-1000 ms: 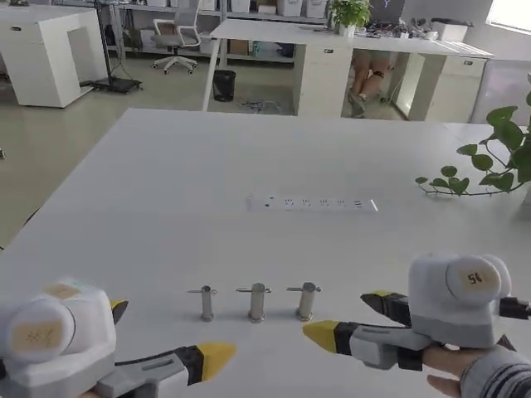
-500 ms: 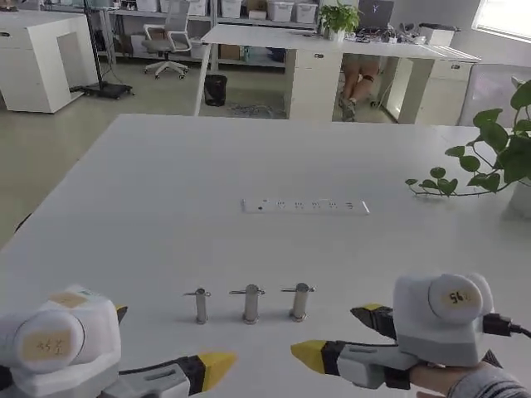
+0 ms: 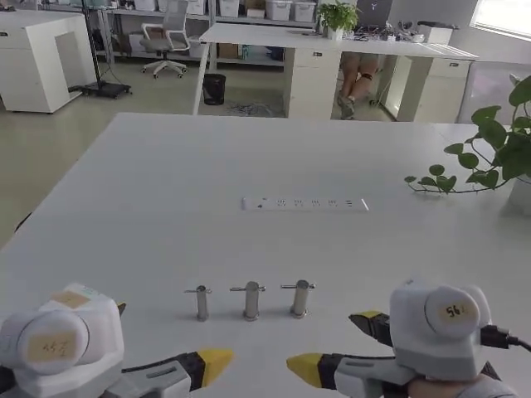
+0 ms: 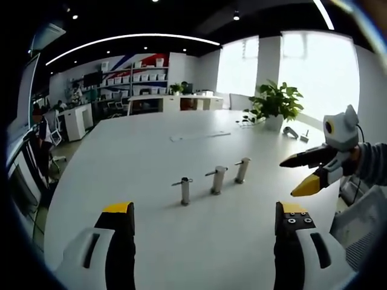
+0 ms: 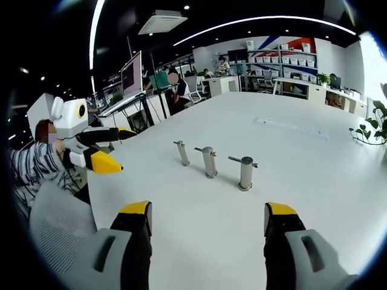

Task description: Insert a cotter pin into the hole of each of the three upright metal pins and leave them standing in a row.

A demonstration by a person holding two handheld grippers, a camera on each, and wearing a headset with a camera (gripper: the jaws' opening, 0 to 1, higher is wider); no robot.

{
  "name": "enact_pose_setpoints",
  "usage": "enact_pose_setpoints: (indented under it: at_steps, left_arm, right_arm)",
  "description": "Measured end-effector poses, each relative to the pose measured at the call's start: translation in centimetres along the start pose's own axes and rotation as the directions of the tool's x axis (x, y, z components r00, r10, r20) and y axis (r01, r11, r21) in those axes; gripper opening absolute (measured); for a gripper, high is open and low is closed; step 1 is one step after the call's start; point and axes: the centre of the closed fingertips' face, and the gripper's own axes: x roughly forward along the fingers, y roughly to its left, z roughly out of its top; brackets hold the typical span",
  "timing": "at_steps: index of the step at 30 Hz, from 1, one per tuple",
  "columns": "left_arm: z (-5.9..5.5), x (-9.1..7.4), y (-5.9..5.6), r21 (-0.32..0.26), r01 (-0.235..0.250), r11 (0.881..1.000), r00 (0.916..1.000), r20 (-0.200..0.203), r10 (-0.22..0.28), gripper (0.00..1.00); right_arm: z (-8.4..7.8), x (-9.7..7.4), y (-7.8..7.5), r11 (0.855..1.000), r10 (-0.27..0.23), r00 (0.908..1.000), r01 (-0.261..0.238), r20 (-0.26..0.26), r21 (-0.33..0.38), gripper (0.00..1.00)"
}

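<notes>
Backing toward the table's (image 3: 166, 182) near edge, left gripper (image 3: 170, 333) and right gripper (image 3: 332, 342) hang spread and empty; all three metal pins (image 3: 251, 300) stand cottered, so only withdrawal seems left.

Three metal pins (image 3: 250, 300) stand in a row, cotter pins (image 3: 240, 288) seemingly inserted.

Looks like an open-plan office. Holds long white desks (image 3: 332, 37), a wheeled swivel chair (image 3: 163, 41) and a black waste bin (image 3: 214, 88) on a bare floor. Stacks storage boxes (image 3: 265, 8) on wall shelves. Sets a power strip (image 3: 305, 204) flat into the big white table (image 3: 249, 157). Adds a potted plant (image 3: 338, 15), a monitor (image 5: 132, 74) on a stand, curved ceiling light strips (image 5: 278, 21) and a ceiling air-conditioning unit (image 5: 160, 23).
</notes>
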Motion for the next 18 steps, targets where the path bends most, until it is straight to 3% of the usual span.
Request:
enact_pose_setpoints:
  at_steps: [18]
  left_arm:
    - [-0.17, -0.28, 0.0, -0.011, -0.009, 1.0, 1.0, 0.004, 0.009, 0.95]
  right_arm:
    - [0.1, 0.18, 0.37, 1.0, -0.006, 0.9999, 0.006, 0.015, 0.008, 0.74]
